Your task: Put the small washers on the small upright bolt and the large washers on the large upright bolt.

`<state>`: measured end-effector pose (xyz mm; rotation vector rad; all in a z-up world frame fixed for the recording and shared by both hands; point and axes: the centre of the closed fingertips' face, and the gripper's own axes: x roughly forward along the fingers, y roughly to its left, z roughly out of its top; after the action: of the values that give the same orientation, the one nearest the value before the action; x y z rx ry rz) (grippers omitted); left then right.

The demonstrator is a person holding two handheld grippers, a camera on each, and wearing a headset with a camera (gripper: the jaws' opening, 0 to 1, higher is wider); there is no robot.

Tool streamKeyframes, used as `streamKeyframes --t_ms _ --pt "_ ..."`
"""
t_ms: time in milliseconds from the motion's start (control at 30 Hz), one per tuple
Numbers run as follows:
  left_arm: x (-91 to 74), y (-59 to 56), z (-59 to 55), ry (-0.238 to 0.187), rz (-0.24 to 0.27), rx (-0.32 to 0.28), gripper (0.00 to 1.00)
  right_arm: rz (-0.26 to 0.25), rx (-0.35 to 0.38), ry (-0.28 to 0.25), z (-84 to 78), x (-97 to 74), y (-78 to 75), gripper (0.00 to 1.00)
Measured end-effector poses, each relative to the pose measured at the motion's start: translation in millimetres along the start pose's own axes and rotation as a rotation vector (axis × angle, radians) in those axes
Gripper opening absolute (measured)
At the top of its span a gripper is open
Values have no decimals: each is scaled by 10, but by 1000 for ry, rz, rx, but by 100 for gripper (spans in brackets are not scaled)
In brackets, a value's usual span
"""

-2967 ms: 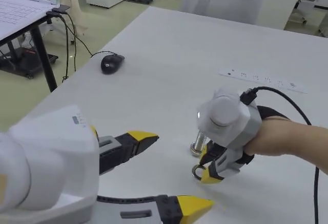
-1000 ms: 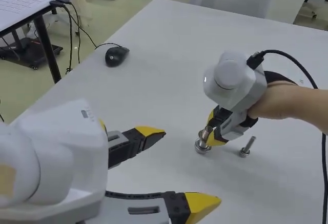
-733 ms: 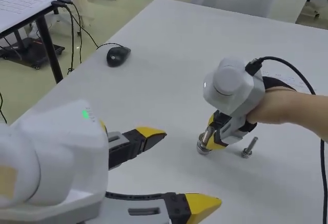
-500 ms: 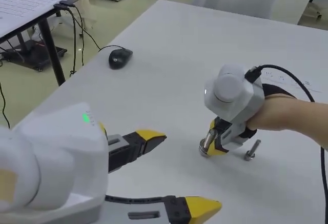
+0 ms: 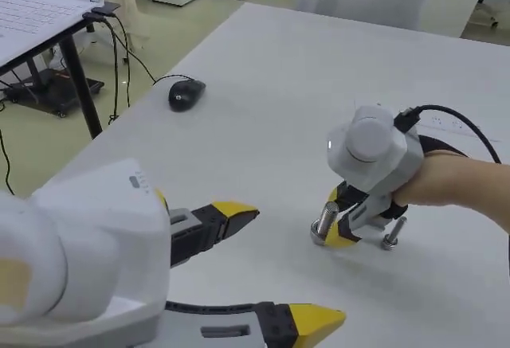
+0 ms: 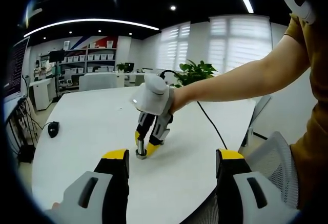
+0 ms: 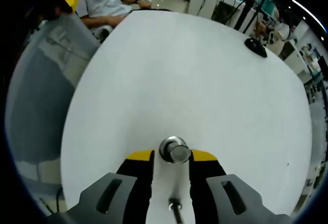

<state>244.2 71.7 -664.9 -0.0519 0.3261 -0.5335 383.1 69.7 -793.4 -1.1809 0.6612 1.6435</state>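
White workbench [image 5: 279, 85], office beyond. Your right gripper [image 5: 344, 222] low at large bolt [image 5: 323, 224], jaws narrow, flanking its top, likely to seat washer; whether pinching anything, cannot tell. Small bolt [image 5: 391, 235] just beside. Your left gripper [image 5: 283, 263] gaping, held clear.

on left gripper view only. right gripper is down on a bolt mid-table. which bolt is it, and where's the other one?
Observer: It's the large bolt. In the head view the small bolt stands upright close beside the right gripper, on its hand side.
Operator: jaws lined up on the large one?
Observer: Yes. The right gripper view looks almost straight down the large bolt, and its top sits between the two yellow jaw tips, one on each side.
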Motion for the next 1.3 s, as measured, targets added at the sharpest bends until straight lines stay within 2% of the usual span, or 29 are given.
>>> streamKeyframes --t_ms 100,167,233,267,333,400,467,533,567,633,667,700,800,867,967,1067,1133,1300 --pt "-12 4 10 -3 -5 3 68 -20 25 -38 25 -109 30 27" --pt "-16 12 7 7 -8 19 68 -58 46 -81 41 -195 25 27" --pt "-13 18 15 8 -12 17 68 -70 78 -120 47 -266 68 27" --pt "-11 18 23 6 -14 16 68 -93 101 -150 45 -329 86 27" --pt "-5 20 47 1 -15 21 68 -130 122 -167 -6 -412 113 27" --pt "3 9 57 1 -22 21 68 -158 149 -227 -14 -544 249 27" --pt "19 -9 52 5 -32 25 68 -190 172 -272 -16 -642 311 27" --pt "42 -33 49 0 -47 43 68 -207 201 -347 28 -762 425 27" --pt "49 -34 47 -2 -47 47 68 -214 199 -417 93 -848 503 27" --pt "78 -47 22 8 -63 47 68 -227 242 -518 164 -984 614 27" --pt "90 -59 21 10 -73 48 68 -237 228 -585 234 -1060 661 27" --pt "95 -57 25 10 -72 52 68 -252 239 -676 303 -1170 730 27" --pt "105 -65 60 2 -85 54 69 -274 296 -814 324 -1355 890 28" --pt "98 -62 70 2 -89 76 70 -296 326 -854 270 -1418 995 31" --pt "61 -38 59 3 -92 80 70 -316 368 -876 150 -1452 1146 35" --pt "18 4 29 17 -85 86 70 -332 405 -877 25 -1441 1272 35" --pt "-10 27 19 20 -81 84 70 -343 464 -866 -101 -1416 1344 36" --pt "-53 123 -47 42 -48 79 70 -405 558 -860 -384 -1402 1485 37"
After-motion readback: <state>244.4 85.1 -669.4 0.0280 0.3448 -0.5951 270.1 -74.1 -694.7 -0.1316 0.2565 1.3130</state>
